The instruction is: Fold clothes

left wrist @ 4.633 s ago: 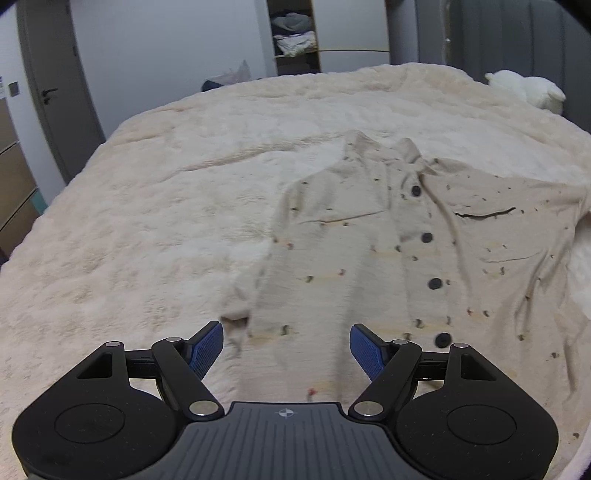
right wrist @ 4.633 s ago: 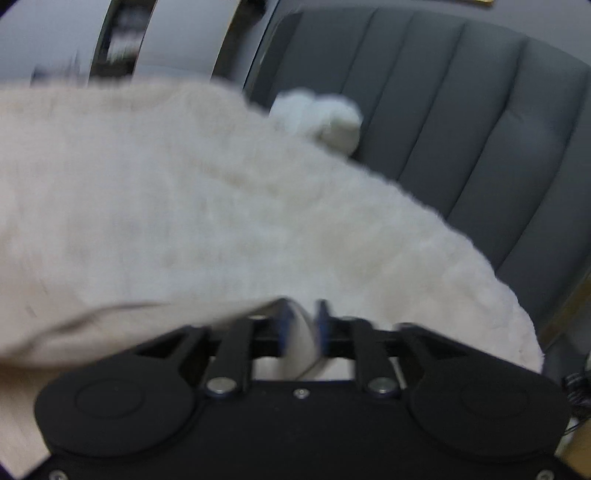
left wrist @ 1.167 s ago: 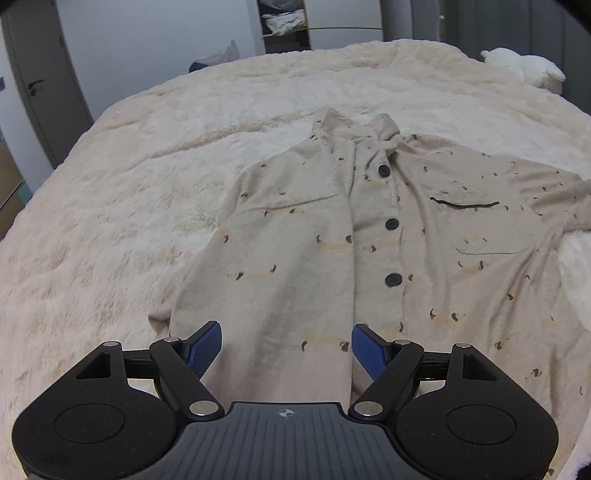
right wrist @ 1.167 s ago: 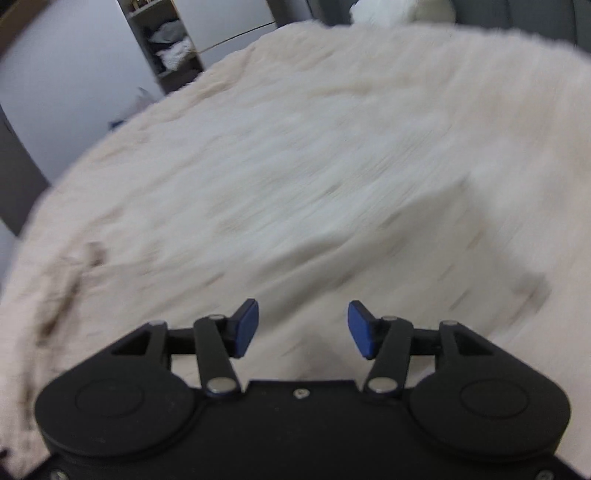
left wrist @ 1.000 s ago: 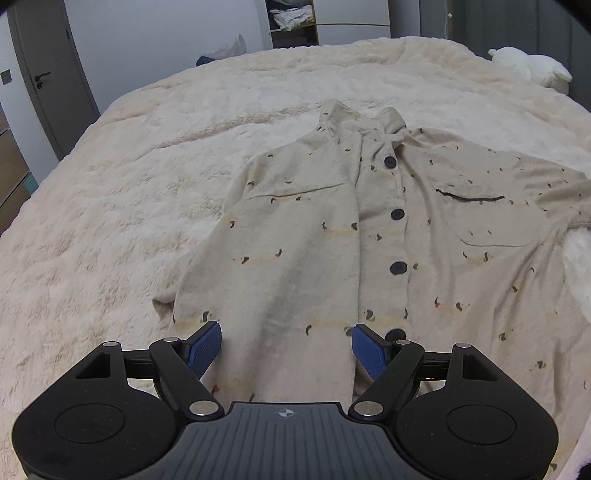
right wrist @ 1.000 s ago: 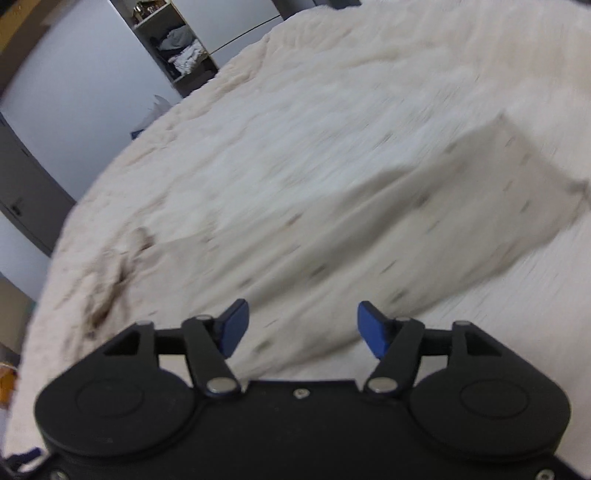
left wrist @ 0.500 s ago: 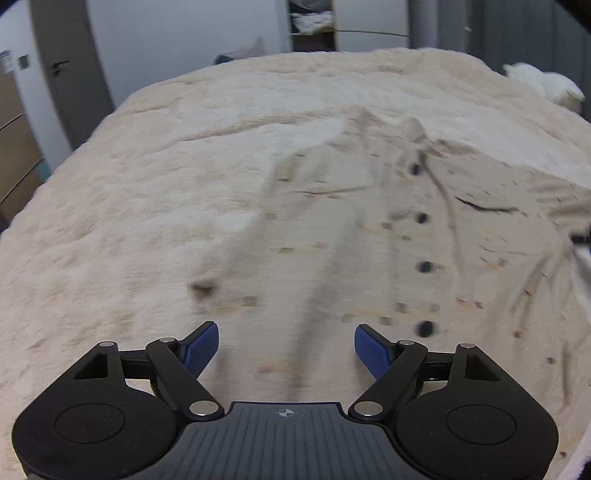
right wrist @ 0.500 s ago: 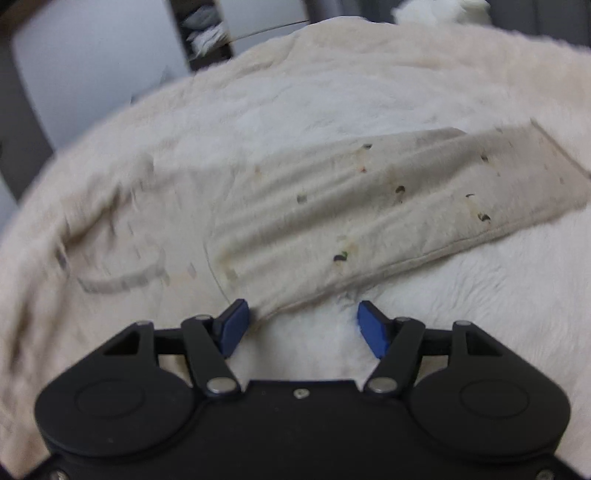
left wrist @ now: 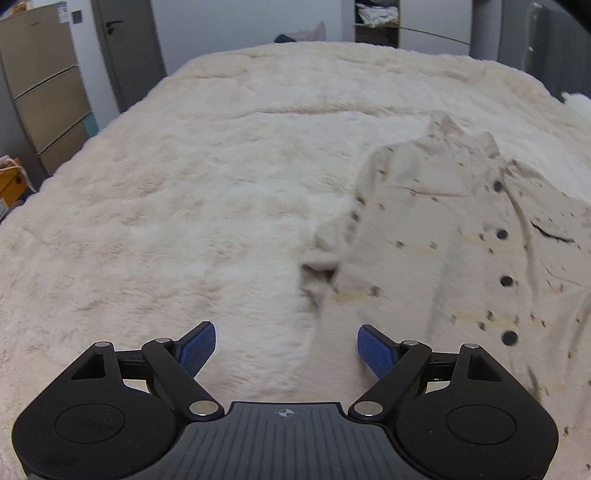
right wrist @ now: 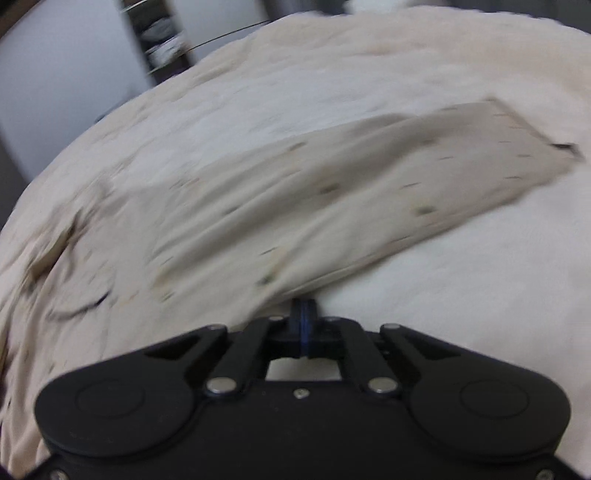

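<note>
Shirt first: a beige button-up with dark buttons and small dark flecks, lying front-up on the bed, collar toward the far side and hem toward the camera. In the left wrist view it sits ahead and to the right of the left gripper, whose blue fingers stand wide apart over bare blanket, holding nothing. The nearest cloth to that gripper is the rumpled sleeve, bunched at the shirt's left edge, ahead and slightly right of the open fingers.

The right gripper has its fingers pressed together at the lower edge of the other sleeve. The cloth drapes right over the fingertips, so it appears clamped on that edge, though blur keeps the contact itself from being sure. That sleeve runs long and flat, up and to the right, away from the fingers. So the right hand is the one at the garment; the left is near but apart.

A shaggy cream blanket covers the bed, soft and likely to drag on cloth. Beyond it stand a grey door, tan drawers and an open shelf of clothes.
</note>
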A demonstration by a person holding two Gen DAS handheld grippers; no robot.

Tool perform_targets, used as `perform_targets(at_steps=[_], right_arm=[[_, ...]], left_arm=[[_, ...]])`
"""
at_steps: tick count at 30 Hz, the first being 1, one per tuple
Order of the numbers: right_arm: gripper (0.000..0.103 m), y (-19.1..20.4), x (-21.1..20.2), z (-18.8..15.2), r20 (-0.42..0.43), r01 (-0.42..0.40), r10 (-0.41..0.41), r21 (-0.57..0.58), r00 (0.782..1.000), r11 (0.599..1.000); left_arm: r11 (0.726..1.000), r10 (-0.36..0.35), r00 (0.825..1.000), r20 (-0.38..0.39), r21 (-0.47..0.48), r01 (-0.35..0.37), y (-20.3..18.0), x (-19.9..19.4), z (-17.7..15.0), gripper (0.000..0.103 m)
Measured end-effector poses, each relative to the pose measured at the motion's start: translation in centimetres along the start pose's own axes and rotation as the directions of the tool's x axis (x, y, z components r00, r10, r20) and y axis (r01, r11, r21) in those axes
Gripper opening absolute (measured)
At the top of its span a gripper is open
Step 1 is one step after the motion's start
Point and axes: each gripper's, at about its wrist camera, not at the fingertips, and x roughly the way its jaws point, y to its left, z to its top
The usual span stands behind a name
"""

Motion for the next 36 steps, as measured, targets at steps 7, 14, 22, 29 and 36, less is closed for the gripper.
perform_targets(at_steps=[7,14,22,29,36], right_arm=[[0.027,-0.7,-0.1,0.2,-0.019,-0.079,0.080,0.048,0.997,0.996],[0.034,-0.5,0.4,0.3,-0.026,-0.104,0.105,0.050,0.994,0.993],[0.034,-1.4,-0.8,1.8,0.014,-0.184,0.183,0.083,0.983,0.979],[0.052,-2.3,1.1,13.5,0.002,-0.203,0.212,-0.272,0.977,0.941],[0.052,-4.0,7.7,20.2,-0.215,-0.263,0.187,-0.414,0.959,0.871]], left_arm=[[0.983,-0.098,0.995,0.031,0.159,0.092,-5.7,-1.4,0.2,0.081],[0.976,-0.135,0.990,0.034,0.177,0.127,-7.8,-1.3,0.5,0.081],[0.973,-0.145,0.989,0.033,0.188,0.137,-8.4,-0.9,0.7,0.081],[0.979,-0.130,0.991,0.023,0.161,0.124,-7.0,-0.4,0.4,0.081],[0.980,-0.126,0.992,0.014,0.155,0.122,-6.8,-0.1,0.0,0.081]])
